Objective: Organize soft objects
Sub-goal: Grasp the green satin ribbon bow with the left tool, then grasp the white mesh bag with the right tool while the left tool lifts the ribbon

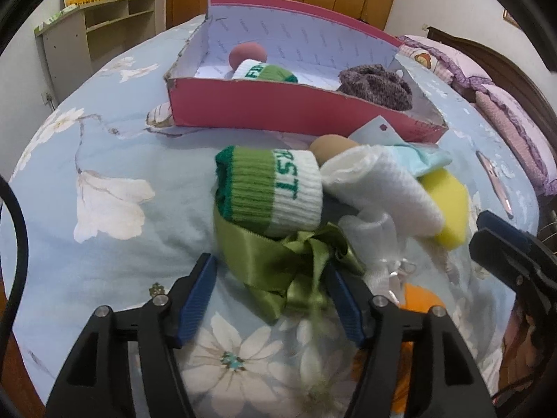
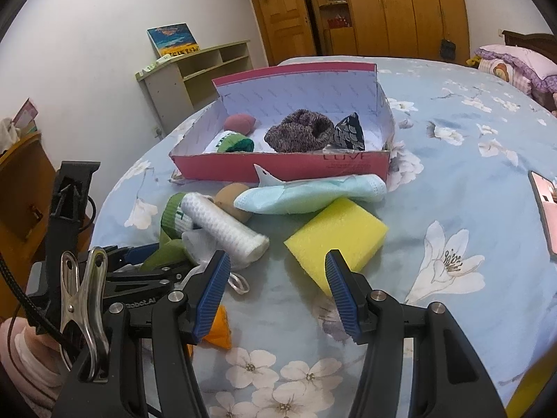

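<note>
Straddling the green ribbon (image 1: 292,271) at lower centre of its view, the left gripper (image 1: 273,278) stands open, pads not pressing; it looks like the nearer tool for that piece. The ribbon's loops run across the gap, toward the rolled sock (image 1: 269,188) just above. The right gripper (image 2: 278,278), also open and empty, faces the sponge (image 2: 336,235) just ahead. The box (image 1: 296,108) lies beyond, upper centre.

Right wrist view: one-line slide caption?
Open right claw hovers before yellow sponge; pink box beyond.
</note>
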